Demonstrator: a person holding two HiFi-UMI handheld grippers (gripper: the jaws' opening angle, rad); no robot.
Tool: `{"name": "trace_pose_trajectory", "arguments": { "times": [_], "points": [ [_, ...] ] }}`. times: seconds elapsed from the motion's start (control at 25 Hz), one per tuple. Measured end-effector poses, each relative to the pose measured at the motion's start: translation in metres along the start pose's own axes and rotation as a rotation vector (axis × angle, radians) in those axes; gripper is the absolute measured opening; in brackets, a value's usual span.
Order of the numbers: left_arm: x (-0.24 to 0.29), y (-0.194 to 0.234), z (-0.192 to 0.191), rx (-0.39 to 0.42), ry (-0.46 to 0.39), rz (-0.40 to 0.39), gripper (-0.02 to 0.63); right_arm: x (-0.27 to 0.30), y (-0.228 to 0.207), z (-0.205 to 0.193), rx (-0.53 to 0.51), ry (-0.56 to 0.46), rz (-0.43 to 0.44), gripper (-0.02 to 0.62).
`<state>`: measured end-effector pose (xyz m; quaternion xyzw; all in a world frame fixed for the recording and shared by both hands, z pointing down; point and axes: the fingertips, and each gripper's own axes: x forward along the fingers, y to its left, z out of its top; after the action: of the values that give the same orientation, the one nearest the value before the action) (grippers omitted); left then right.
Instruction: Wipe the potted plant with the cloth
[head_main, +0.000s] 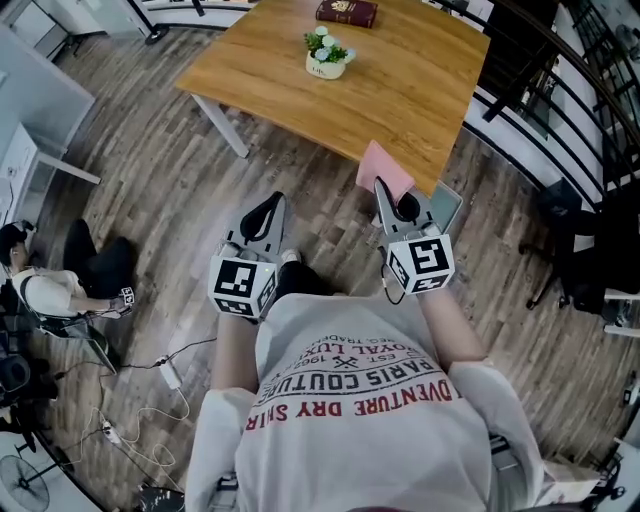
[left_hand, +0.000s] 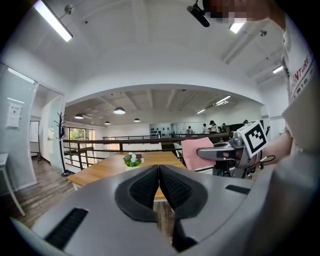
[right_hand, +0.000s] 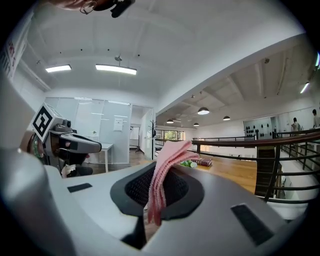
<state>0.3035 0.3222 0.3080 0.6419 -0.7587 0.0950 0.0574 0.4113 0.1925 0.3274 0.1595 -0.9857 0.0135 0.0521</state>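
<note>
One potted plant (head_main: 326, 52) stands well beyond the right hand-held gripper (head_main: 381, 187) clamping the cloth (head_main: 386, 167); left hand-held gripper (head_main: 277, 199) closed.

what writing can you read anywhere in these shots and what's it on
"PARIS COUTURE": shirt, upside down in the head view.
"DVENTURE DRY SHIR": same shirt, red line below it, both ends cut off by folds.
"EST. 1902": same shirt, small print.
"NTURE": same shirt, in the left gripper view.
Book: gold cover print too small to read.
Sheet on the glass wall: too blurred to read.
Left cube, right cube: black-and-white square patterns, no words.
</note>
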Motion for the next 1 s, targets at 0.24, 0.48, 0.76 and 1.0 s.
{"name": "trace_pose_trajectory", "arguments": {
  "times": [0.24,0.48,0.76,1.0],
  "points": [
    [0.031,0.055,-0.008,-0.059,-0.011,0.005,0.017,0.051,-0.010,-0.006,-0.008,0.031,-0.034,0.035],
    [0.090,0.121,0.000,-0.045,-0.010,-0.079,0.017,0.128,-0.027,0.005,-0.007,0.046,-0.112,0.037],
    [0.174,0.225,0.008,-0.041,0.008,-0.220,0.017,0.232,-0.044,0.017,0.015,0.081,-0.268,0.035],
    [0.232,0.276,0.009,-0.019,0.037,-0.357,0.017,0.285,-0.060,0.022,0.045,0.107,-0.414,0.035]
  ]
}}
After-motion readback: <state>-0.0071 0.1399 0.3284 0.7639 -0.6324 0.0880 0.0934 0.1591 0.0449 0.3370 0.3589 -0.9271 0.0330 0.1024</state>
